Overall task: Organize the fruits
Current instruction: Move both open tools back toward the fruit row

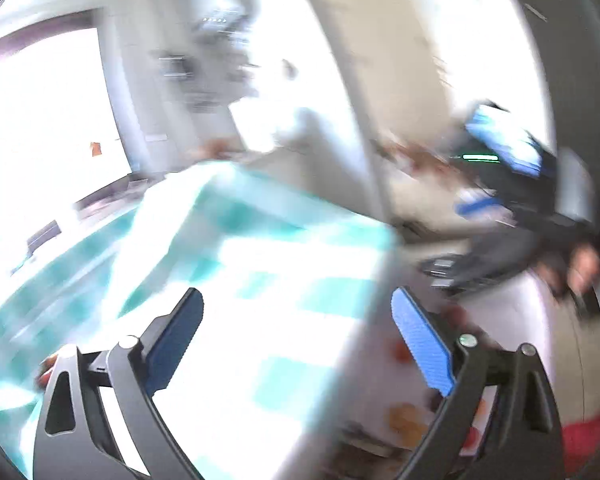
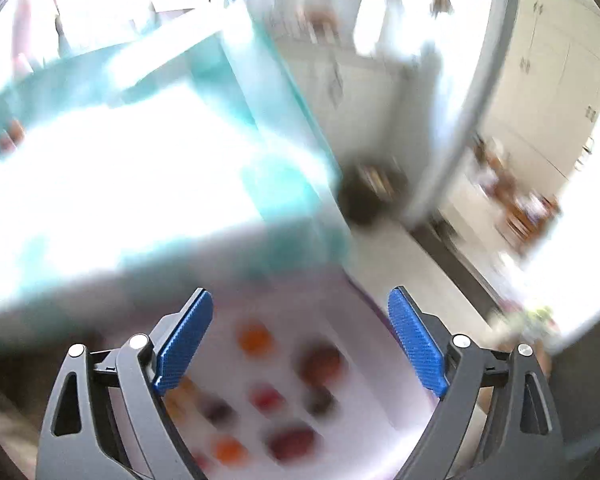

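On the white tray (image 2: 364, 368), blurred orange and red fruits (image 2: 296, 384).

Checked cloth (image 1: 260, 248) in teal and white squares, washed out by glare; same teal-white in the right wrist view (image 2: 148, 128). Pale lilac-white surface (image 2: 380, 384) under the fruits. Fruits blurred: orange one (image 2: 254, 339), dark red-brown one (image 2: 322, 362), bright red one (image 2: 267, 397), blackish one (image 2: 320, 400), second orange one (image 2: 230, 450), deep red one (image 2: 292, 442). Left gripper (image 1: 296, 306) has blue ribbed pads on black-grey fingers; right gripper (image 2: 300, 306) the same blue and dark grey. Red patch (image 1: 592, 436) at the lower right edge, cannot tell what. Cream cabinets (image 2: 548, 80).
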`<state>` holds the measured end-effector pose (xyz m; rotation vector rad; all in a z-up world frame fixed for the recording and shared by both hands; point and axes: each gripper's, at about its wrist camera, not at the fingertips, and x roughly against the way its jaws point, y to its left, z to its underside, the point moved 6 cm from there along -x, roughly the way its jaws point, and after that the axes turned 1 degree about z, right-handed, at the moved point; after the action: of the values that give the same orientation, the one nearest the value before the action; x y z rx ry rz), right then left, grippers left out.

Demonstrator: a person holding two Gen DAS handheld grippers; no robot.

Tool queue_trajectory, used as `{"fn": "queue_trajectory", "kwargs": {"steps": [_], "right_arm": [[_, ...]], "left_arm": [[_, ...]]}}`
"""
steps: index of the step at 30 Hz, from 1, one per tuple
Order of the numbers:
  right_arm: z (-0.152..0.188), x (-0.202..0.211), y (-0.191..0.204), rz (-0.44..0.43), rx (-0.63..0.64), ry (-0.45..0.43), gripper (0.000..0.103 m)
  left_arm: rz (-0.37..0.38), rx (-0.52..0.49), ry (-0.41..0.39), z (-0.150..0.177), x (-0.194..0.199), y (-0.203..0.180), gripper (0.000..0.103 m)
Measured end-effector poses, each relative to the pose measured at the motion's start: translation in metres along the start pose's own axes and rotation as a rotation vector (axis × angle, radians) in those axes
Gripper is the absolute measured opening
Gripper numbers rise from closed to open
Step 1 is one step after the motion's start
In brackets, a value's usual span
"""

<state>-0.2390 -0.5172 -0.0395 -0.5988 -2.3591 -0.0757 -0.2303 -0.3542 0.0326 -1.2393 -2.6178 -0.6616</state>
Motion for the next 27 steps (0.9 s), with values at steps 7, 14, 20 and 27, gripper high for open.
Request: {"fn": "queue_trajectory", "kwargs": {"steps": [7,14,20,27], "right_arm": [[-0.048,0.019,0.140,-0.296,0.100,-0.085,0.087],[-0.075,0.011,0.294,-0.428,0.293,-0.068,0.086],[-0.110,-0.040,0.398,-0.425,0.351,0.040,0.086],[-0.148,-0.089,0.469,-0.358,0.395,0.082,0.084]], "left_arm": [[-0.414,0.419,0.085,0.054,0.021,0.236,0.101],[-0.696,0.695,0.223,0.149,0.072,0.414,0.101],[-0.793,1.071,0.153,0.220,0.141,0.463,0.101],[-0.857,1.159,0.154,0.237,0.158,0.460,0.101]]}}
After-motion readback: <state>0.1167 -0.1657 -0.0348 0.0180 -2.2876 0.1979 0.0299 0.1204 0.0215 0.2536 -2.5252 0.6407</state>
